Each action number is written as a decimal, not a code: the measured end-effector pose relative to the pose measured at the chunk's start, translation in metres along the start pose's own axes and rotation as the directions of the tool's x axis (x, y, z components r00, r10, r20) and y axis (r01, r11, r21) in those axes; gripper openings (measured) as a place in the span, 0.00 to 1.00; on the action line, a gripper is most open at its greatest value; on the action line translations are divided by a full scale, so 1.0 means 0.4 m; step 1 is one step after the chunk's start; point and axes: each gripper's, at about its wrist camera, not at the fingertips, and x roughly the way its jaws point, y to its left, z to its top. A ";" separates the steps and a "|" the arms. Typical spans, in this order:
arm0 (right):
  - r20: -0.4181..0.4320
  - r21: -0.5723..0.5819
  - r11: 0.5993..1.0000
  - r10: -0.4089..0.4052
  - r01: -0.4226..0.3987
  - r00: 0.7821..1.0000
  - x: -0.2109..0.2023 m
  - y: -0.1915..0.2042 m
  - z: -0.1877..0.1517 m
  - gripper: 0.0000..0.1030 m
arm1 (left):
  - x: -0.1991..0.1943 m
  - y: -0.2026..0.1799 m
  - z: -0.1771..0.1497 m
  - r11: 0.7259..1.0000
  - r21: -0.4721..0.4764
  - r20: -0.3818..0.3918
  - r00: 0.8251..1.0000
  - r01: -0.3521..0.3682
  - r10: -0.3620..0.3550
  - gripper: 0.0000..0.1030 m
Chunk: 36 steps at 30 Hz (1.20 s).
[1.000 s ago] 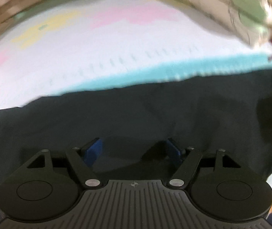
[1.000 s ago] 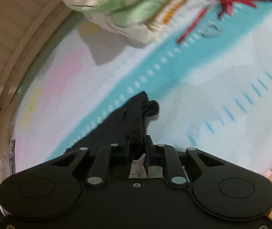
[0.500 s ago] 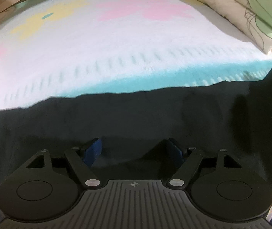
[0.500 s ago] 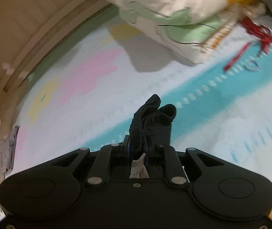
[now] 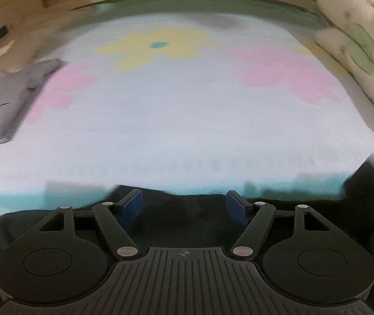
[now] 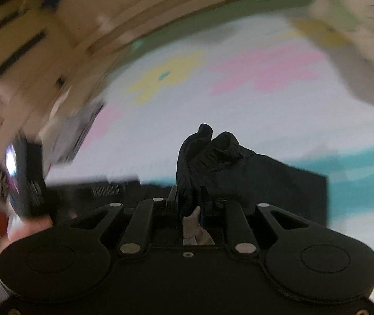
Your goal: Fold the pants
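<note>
We hold our left gripper (image 5: 184, 206) low over the black pants (image 5: 194, 218), its blue pads (image 5: 131, 206) spread wide and gripping nothing. Our right gripper (image 6: 190, 199) pinches a bunched fold of the pants (image 6: 213, 157). Since half a second ago, both views have swung up the flowered blanket (image 5: 187, 110), so less of the pants shows ahead of the left gripper. The pants lie crosswise ahead of us.

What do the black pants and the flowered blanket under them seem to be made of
Black pants: soft matte woven or knit fabric, probably; it bunches into limp folds above the shut right gripper and shows no sheen. Flowered blanket: looks like a fuzzy, fleece-like textile; its surface is matte and the pastel flowers have soft edges, though motion blur leaves the weave unclear.
</note>
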 end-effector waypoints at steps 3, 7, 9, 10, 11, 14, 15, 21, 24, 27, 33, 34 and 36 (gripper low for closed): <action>-0.100 -0.068 0.997 0.024 -0.030 0.995 0.108 0.081 -0.036 0.22 | -0.012 0.062 -0.001 0.996 -0.089 0.001 1.000 0.006 -0.006 0.67; -0.230 -0.174 0.983 0.022 -0.064 0.973 0.225 0.173 -0.097 0.22 | -0.017 0.114 -0.018 0.983 -0.167 -0.018 0.996 0.078 -0.082 0.67; -0.282 -0.201 0.976 0.026 -0.086 0.959 0.267 0.217 -0.120 0.24 | 0.000 0.116 -0.016 0.985 -0.157 -0.035 0.996 0.077 -0.083 0.67; -0.309 -0.210 0.972 0.036 -0.105 0.951 0.287 0.228 -0.120 0.27 | 0.011 0.114 -0.012 0.988 -0.137 -0.043 0.996 0.067 -0.073 0.67; -0.339 -0.226 0.965 0.048 -0.131 0.940 0.309 0.242 -0.125 0.30 | 0.020 0.112 -0.009 0.992 -0.119 -0.049 0.997 0.048 -0.054 0.67; -0.365 -0.272 0.952 0.033 -0.140 0.930 0.346 0.272 -0.132 0.39 | 0.006 0.130 -0.013 0.993 -0.117 -0.034 0.999 -0.008 0.004 0.67; -0.380 -0.285 0.946 0.038 -0.156 0.924 0.350 0.279 -0.127 0.41 | -0.003 0.138 -0.017 0.991 -0.132 -0.038 0.999 -0.012 0.008 0.67; -0.240 -0.181 0.966 0.141 -0.187 0.961 0.236 0.250 -0.090 0.61 | -0.034 0.126 -0.085 0.998 -0.063 0.010 1.000 -0.026 0.027 0.67; -0.146 -0.202 0.976 0.047 -0.076 0.988 0.159 0.187 -0.084 0.61 | -0.017 0.097 -0.120 1.000 -0.006 -0.008 1.000 -0.022 0.022 0.67; -0.072 -0.168 0.983 -0.083 0.070 0.994 0.110 0.096 -0.064 0.62 | 0.005 0.077 -0.143 0.999 0.018 -0.048 0.998 0.036 -0.035 0.67; -0.089 -0.030 0.971 -0.240 0.238 0.967 0.091 -0.056 -0.042 0.62 | -0.006 0.058 -0.176 0.986 0.026 -0.061 0.985 0.162 -0.160 0.67; -0.095 -0.008 0.971 -0.239 0.240 0.966 0.087 -0.068 -0.042 0.62 | -0.009 0.054 -0.182 0.981 0.022 -0.064 0.979 0.195 -0.193 0.67; -0.105 0.011 0.973 -0.230 0.232 0.968 0.090 -0.068 -0.049 0.62 | -0.017 0.046 -0.193 0.970 0.021 -0.066 0.969 0.241 -0.240 0.67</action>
